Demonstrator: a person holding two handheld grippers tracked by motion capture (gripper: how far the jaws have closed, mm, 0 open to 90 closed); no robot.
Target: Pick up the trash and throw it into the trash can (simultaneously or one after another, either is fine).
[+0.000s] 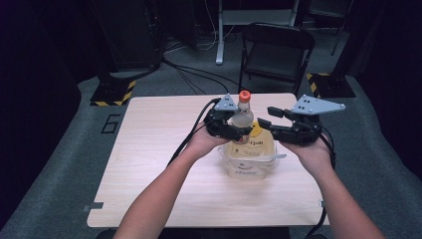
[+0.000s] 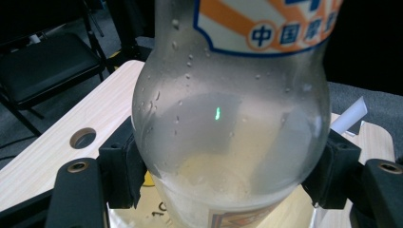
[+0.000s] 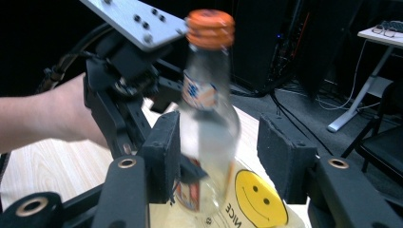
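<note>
Where left gripper (image 1: 230, 125) clamps, bottle (image 1: 243, 115) base hidden

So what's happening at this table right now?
A person works with a gripper in each hand. The left gripper is clamped on a clear bottle with an orange cap, holding it upright above a clear plastic bag with a smiley face, which sits on the wooden table. The right gripper has its jaws open beside the bottle, one pad near the glass, not gripping.
</note>
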